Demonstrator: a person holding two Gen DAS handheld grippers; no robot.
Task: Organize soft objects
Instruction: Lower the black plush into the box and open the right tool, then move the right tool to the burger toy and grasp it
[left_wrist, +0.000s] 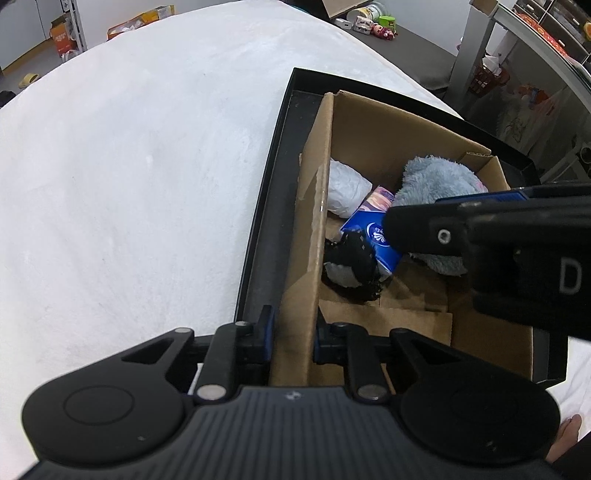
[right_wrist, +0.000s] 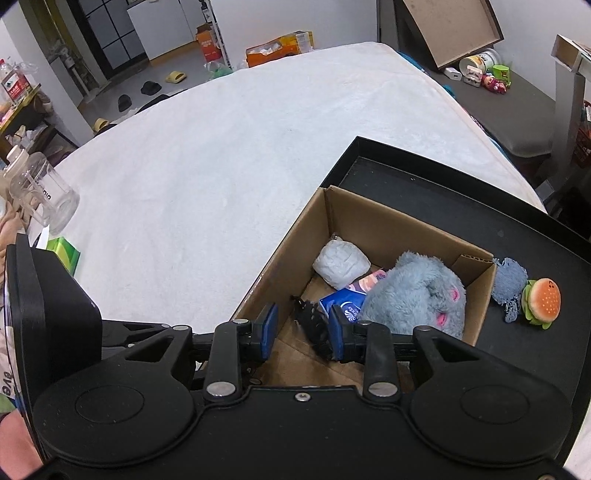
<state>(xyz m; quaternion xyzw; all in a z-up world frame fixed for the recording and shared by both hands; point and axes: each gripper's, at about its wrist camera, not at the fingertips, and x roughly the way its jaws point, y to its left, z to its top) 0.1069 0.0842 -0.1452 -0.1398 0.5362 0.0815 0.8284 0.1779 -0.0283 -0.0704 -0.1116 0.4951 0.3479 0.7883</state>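
An open cardboard box (left_wrist: 321, 192) stands in a black tray (left_wrist: 264, 236) on a white bed. My left gripper (left_wrist: 293, 338) is shut on the box's near left wall. In the box lie a blue-grey plush (right_wrist: 417, 291), a white bundle (right_wrist: 341, 262), a blue tissue pack (right_wrist: 343, 299) and a black cloth (right_wrist: 310, 321). My right gripper (right_wrist: 303, 328) hangs over the box (right_wrist: 280, 258), its jaws apart. The black cloth (left_wrist: 354, 266) lies on the box floor under them, not pinched. A burger plush (right_wrist: 543, 301) and a blue knit piece (right_wrist: 509, 280) rest on the tray (right_wrist: 406, 177) outside the box.
The white bed cover (right_wrist: 221, 147) stretches left and far from the tray. A glass jar (right_wrist: 44, 199) and a green pack (right_wrist: 66, 251) sit at its left edge. Boxes, slippers and toys litter the floor beyond. A metal shelf leg (left_wrist: 469, 55) stands at the right.
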